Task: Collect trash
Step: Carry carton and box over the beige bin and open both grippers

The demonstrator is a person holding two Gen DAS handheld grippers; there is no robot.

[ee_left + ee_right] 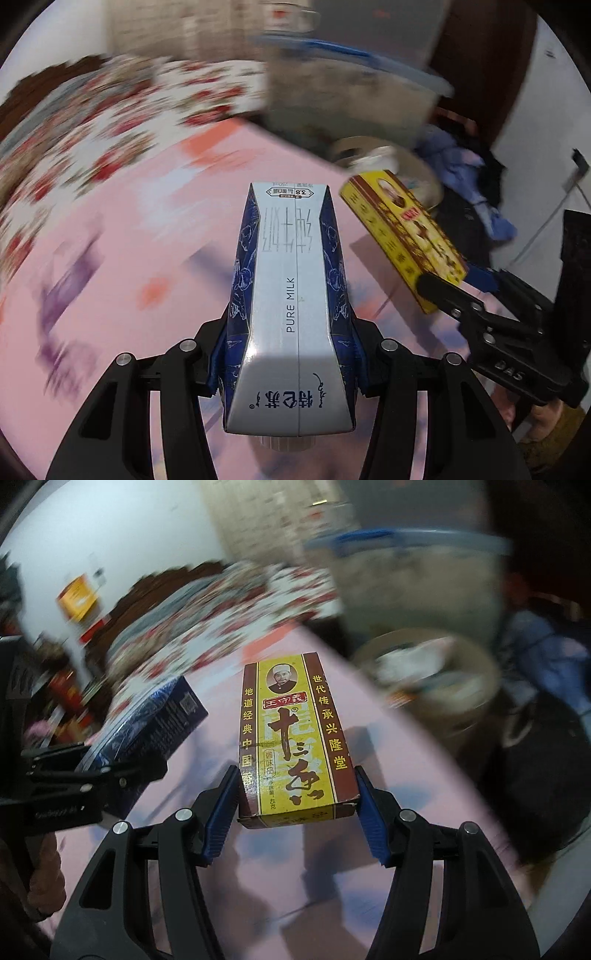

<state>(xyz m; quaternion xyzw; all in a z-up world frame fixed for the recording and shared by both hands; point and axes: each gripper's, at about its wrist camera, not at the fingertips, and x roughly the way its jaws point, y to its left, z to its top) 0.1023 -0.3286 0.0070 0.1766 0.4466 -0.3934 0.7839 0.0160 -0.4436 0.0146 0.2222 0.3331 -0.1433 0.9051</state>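
Note:
My left gripper (290, 354) is shut on a blue and silver milk carton (291, 295) and holds it above the pink table (129, 229). My right gripper (297, 805) is shut on a yellow and brown spice box (295, 738). In the left wrist view the right gripper (443, 280) with the spice box (402, 236) is to the right. In the right wrist view the left gripper (122, 771) with the milk carton (155, 720) is to the left. A round tan bin (436, 686) with trash in it stands past the table's far right edge.
A clear tub with a blue rim (417, 572) stands behind the bin. A flowered cloth (92, 129) covers the surface beyond the table. Blue clothes (461, 166) and a dark bag (535, 782) lie at the right. The background is motion-blurred.

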